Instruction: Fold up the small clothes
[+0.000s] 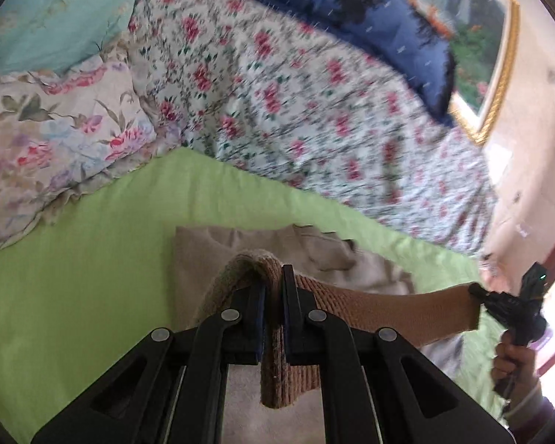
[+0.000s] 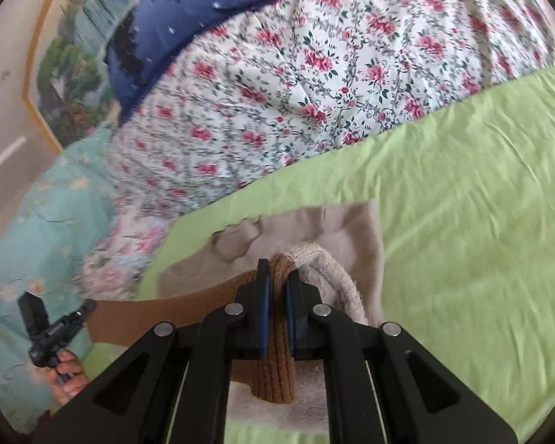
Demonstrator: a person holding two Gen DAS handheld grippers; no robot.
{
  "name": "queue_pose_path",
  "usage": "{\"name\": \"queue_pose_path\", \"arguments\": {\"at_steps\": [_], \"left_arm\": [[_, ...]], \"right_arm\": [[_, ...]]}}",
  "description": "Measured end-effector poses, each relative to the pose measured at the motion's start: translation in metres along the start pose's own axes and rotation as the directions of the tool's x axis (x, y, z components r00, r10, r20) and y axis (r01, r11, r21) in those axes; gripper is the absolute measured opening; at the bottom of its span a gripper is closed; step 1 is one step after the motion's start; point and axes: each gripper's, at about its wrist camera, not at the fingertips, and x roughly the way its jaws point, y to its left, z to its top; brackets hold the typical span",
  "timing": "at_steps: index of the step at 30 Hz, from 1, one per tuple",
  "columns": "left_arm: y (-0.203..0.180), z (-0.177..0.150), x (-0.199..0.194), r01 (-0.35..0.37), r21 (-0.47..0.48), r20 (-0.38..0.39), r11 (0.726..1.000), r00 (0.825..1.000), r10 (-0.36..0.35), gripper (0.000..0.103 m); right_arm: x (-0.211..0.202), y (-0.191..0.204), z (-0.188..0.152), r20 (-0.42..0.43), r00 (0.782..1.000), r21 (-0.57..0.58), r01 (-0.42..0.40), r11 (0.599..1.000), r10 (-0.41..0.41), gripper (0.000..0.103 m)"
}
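Note:
A small beige knit garment point(image 1: 211, 255) with a tan ribbed band point(image 1: 388, 310) hangs over the green sheet point(image 1: 92, 259). My left gripper point(image 1: 273, 277) is shut on one end of the ribbed band. My right gripper point(image 2: 277, 273) is shut on the other end of the band point(image 2: 273, 370); it also shows at the right of the left wrist view point(image 1: 477, 290). The band is stretched between the two grippers. The left gripper shows at the left of the right wrist view point(image 2: 88, 307). The garment's body point(image 2: 351, 222) droops below onto the sheet point(image 2: 462, 222).
A rose-print quilt point(image 1: 296, 92) is piled behind the garment, with a pastel floral pillow point(image 1: 55, 140), a turquoise blanket point(image 1: 55, 11) and a blue pillow point(image 1: 370, 11). A gold-framed landscape picture point(image 1: 499, 55) hangs on the wall at the right.

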Motion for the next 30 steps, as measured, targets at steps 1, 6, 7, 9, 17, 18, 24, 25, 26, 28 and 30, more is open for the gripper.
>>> {"name": "queue_pose_path", "arguments": {"at_steps": [1,6,7,9,17,18,24,25,26,28,30], "left_arm": [[0.001,0.001,0.011,-0.009,0.002,-0.009,1.0,1.0,0.009,0.006],[0.015,0.002,0.079,-0.057,0.028,-0.082,0.998,0.995,0.059,0.006],[0.018,0.0,0.092,-0.069,0.032,-0.101,0.997,0.992,0.072,0.006],[0.023,-0.006,0.109,-0.082,0.028,-0.134,0.996,0.987,0.085,0.006],[0.01,-0.042,0.084,0.027,0.054,-0.204,0.998,0.979,-0.015,0.032],[0.001,-0.049,0.077,0.045,0.072,-0.207,0.996,0.978,-0.029,0.037],[-0.055,-0.091,0.08,0.157,0.151,-0.31,0.976,0.945,-0.104,0.038],[-0.06,-0.094,0.085,0.152,0.163,-0.321,0.975,0.942,-0.093,0.038],[-0.062,-0.094,0.093,0.143,0.167,-0.332,0.976,0.94,-0.08,0.038],[-0.059,-0.089,0.101,0.151,0.148,-0.34,0.977,0.936,-0.093,0.038],[-0.055,-0.077,0.113,0.137,0.16,-0.337,0.978,0.938,-0.076,0.038]], "right_arm": [[0.013,-0.004,0.004,-0.008,1.0,0.003,0.017,1.0,-0.016,0.009],[0.074,-0.027,0.014,-0.067,0.994,0.018,0.091,0.996,-0.09,0.009],[0.084,-0.032,0.012,-0.083,0.991,0.021,0.104,0.994,-0.102,0.009],[0.102,-0.041,0.008,-0.122,0.985,0.027,0.127,0.992,-0.123,0.009],[0.079,-0.044,-0.006,-0.107,0.987,0.067,0.131,0.989,-0.123,0.024],[0.067,-0.037,-0.009,-0.077,0.989,0.046,0.129,0.991,-0.126,0.027],[0.077,0.034,-0.055,-0.274,0.959,-0.198,-0.125,0.972,0.068,0.028],[0.084,0.041,-0.061,-0.315,0.946,-0.225,-0.156,0.962,0.079,0.028],[0.092,0.048,-0.069,-0.364,0.928,-0.258,-0.183,0.949,0.08,0.028],[0.111,0.053,-0.079,-0.427,0.903,-0.3,-0.187,0.935,0.043,0.028],[0.126,0.049,-0.076,-0.445,0.895,-0.311,-0.182,0.933,0.026,0.028]]}}
